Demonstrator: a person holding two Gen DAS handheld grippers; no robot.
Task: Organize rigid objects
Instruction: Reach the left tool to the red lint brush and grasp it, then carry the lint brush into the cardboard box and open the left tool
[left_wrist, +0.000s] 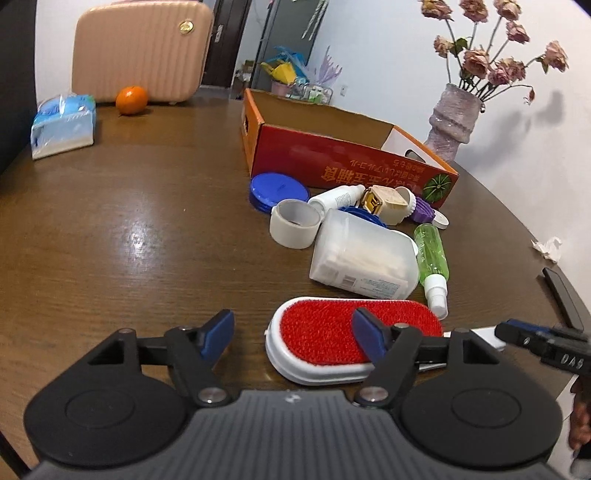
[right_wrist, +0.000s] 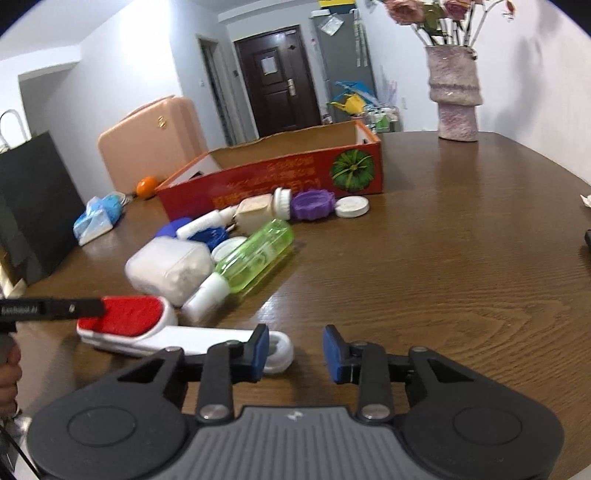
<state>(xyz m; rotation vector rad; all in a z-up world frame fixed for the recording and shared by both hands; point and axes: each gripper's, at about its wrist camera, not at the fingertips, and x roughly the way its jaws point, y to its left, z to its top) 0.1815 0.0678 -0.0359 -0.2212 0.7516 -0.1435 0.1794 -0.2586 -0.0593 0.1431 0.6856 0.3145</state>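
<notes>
Beside both grippers' wide-parted, empty fingers lies the lint brush (left_wrist: 354, 339) — flat, handle toward the right gripper (right_wrist: 295, 354).

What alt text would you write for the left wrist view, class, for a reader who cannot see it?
The open left gripper hovers over a wooden table, its fingers straddling one end of a red-faced lint brush. Beyond lie a cotton swab tub, green spray bottle, tape roll, and an empty red cardboard box.
</notes>
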